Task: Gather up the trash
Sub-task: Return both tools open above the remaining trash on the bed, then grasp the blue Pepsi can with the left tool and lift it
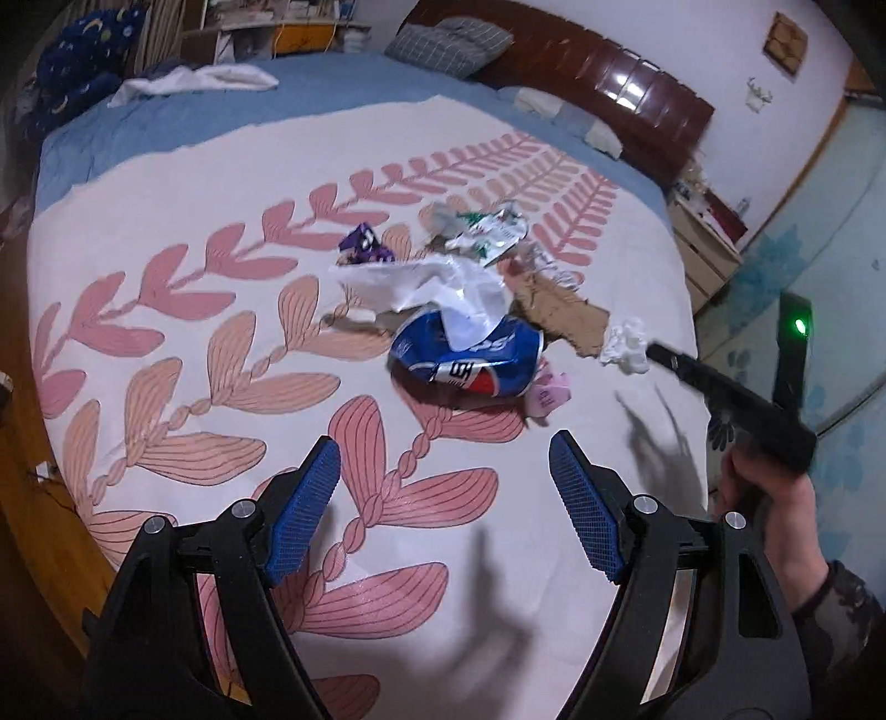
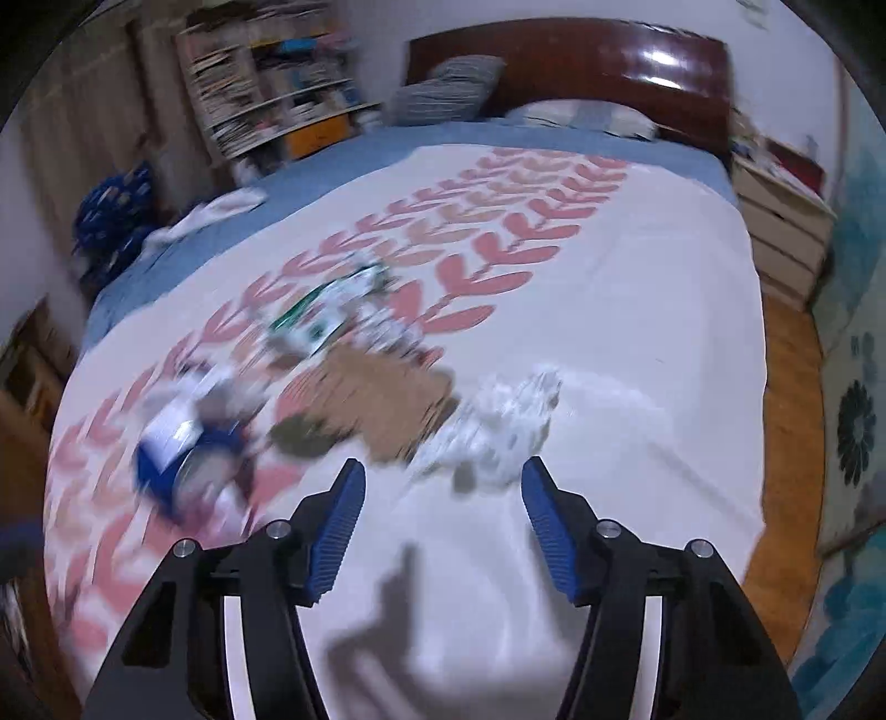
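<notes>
Trash heaped mid-bed point(image 1: 166, 310), on the leaf-print sheet. Nearest the left claw point(image 1: 443, 498), gaping wide and empty: crushed blue can point(image 1: 465, 360), pink scrap point(image 1: 548, 393) just beside. Ahead of the right claw point(image 2: 443, 520), likewise spread and holding nothing: white tissue wad point(image 2: 498, 426), probably the first pick, lined up between the fingers. Then cardboard point(image 2: 376, 404), white bag point(image 1: 421, 282) draped over the can, purple wrapper point(image 1: 365, 246), green-white packet point(image 1: 487, 232). Beyond, pillow point(image 1: 448, 39) against headboard point(image 1: 609, 72).

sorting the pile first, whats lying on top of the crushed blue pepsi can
A crumpled white plastic sheet drapes over the top of the crushed Pepsi can. A pink scrap pokes out beside it. Whatever else lies beneath the sheet is hidden.
</notes>
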`<state>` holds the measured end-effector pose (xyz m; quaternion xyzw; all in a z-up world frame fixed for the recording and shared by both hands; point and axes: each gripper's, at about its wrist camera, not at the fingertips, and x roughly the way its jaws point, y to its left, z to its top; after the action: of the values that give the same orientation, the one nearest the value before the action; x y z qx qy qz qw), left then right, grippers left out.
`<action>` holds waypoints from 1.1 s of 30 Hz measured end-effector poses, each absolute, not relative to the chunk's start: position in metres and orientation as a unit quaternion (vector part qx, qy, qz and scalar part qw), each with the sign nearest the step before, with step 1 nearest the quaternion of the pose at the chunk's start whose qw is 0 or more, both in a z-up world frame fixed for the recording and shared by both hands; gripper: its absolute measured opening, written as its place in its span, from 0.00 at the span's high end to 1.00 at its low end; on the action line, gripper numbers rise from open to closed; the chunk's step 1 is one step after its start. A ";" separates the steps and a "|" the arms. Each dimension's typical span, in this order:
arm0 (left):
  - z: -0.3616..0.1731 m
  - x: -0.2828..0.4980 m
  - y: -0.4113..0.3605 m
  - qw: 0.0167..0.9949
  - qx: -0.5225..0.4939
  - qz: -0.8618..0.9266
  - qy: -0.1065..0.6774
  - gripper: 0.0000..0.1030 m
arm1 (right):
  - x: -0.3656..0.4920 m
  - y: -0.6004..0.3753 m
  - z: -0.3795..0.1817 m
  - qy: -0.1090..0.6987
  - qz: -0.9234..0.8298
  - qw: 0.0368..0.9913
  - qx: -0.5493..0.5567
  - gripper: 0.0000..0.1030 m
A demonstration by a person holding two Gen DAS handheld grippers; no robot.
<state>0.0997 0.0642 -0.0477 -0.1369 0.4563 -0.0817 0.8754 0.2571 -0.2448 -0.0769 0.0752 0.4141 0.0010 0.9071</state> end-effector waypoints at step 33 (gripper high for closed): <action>-0.106 0.188 0.011 0.864 -0.115 -0.054 0.487 0.20 | 0.127 -0.256 -0.084 0.371 0.084 0.888 0.258 0.96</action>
<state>0.1876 0.0111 -0.1061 -0.1148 0.4866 -0.0544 0.8644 0.1270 -0.2560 -0.0839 0.2575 0.3709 0.0840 0.8883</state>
